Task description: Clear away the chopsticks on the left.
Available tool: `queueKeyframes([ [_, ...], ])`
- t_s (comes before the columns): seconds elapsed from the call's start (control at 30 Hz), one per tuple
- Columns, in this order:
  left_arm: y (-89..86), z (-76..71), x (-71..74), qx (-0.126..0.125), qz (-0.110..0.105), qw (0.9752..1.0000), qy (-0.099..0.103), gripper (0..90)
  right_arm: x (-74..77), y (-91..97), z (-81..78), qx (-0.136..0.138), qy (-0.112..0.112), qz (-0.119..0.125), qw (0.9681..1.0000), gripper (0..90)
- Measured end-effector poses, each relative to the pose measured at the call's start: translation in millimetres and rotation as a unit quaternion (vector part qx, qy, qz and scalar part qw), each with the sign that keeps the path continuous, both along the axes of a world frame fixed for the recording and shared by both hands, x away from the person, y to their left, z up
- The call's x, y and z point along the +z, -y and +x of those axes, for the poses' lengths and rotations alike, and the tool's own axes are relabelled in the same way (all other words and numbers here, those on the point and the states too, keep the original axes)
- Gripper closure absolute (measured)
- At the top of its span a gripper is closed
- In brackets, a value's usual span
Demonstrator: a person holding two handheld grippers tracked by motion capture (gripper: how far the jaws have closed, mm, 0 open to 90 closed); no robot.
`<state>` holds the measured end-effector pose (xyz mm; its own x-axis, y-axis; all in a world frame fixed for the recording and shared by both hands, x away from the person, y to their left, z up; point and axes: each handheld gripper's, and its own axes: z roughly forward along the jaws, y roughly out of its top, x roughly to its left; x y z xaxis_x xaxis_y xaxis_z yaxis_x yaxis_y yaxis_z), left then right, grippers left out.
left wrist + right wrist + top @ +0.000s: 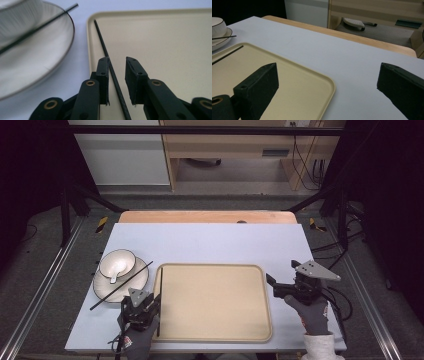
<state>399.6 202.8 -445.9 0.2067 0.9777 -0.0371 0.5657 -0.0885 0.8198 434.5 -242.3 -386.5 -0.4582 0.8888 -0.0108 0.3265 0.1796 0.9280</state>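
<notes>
Chopstick (110, 63) — lying inside tray (215, 336) along its left edge, between slackened jaws of left gripper (117, 75), released. Right gripper (327, 85) — wide, idle. Next: second chopstick (121, 285) across plate (102, 292).

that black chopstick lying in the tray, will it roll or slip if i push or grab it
The chopstick looks thin, straight and rigid, so it probably stays stiff. Lying along the tray by its left rim, it may roll sideways when pushed. Between the open left tongs, its narrow smooth shaft could slip.
</notes>
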Motion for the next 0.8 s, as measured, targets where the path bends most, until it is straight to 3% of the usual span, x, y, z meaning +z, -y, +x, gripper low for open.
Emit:
queueKeyframes([
  [0.13,-12.1,2.8,19.6,-0.006,0.006,0.9998,0.019,68.9,1.5,1.0,-1.2,-0.002,0.003,0.005,1.0000,3.9],
  [0.3,-28.2,2.8,35.4,-0.035,0.010,0.9986,0.040,60.0,2.9,2.9,-1.9,-0.003,0.005,0.007,1.0000,3.8],
  [0.4,-37.4,3.6,36.1,-0.062,-0.011,0.9972,0.040,56.3,2.9,3.0,-1.9,-0.004,0.005,0.007,1.0000,3.8],
  [0.47,-41.5,3.7,35.5,-0.071,-0.006,0.9966,0.042,53.0,2.7,3.0,-1.7,-0.004,0.004,0.005,1.0000,3.8],
  [0.67,-54.6,6.5,31.0,-0.115,-0.018,0.9923,0.041,41.5,2.2,2.6,-1.5,-0.004,0.003,0.003,1.0000,3.6],
  [0.8,-60.3,6.8,27.9,-0.131,-0.011,0.9905,0.040,38.4,2.2,2.4,-1.5,-0.003,0.000,0.005,1.0000,3.5],
])
